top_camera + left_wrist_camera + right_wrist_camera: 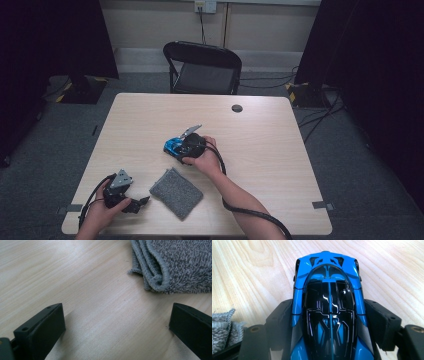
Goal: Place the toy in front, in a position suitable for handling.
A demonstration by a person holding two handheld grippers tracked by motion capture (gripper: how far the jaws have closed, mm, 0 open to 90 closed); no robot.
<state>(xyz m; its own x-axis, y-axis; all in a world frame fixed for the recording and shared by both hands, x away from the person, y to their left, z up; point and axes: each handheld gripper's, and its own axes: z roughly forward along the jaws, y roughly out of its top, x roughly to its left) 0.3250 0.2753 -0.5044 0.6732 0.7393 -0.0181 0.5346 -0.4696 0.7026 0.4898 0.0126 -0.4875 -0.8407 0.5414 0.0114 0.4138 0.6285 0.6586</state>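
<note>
Left gripper [141, 202] low at the near-left corner of the light wood-grain counter [270, 150], held in the person's left hand [102, 212]. Jaws spread wide, nothing between them, just bare counter. In the left gripper view the folded grey terry cloth [172, 265] lies ahead of the jaws, off toward the right jaw, apart from both. High view: same cloth [176, 192] flat on the counter just to the right of that gripper, not touching.

Right gripper [176, 147] further out, past the cloth, near counter centre, right hand [202, 157] wrapped around it, cable [250, 212] trailing back along the forearm. Jaws clamped on the glossy blue and black toy race car [329, 312], one jaw pressed on each flank, nose pointing away from the gripper. Car sits on or just above the counter; cannot tell which. Cloth edge [223, 327] shows just beside the left jaw in the right gripper view.
</note>
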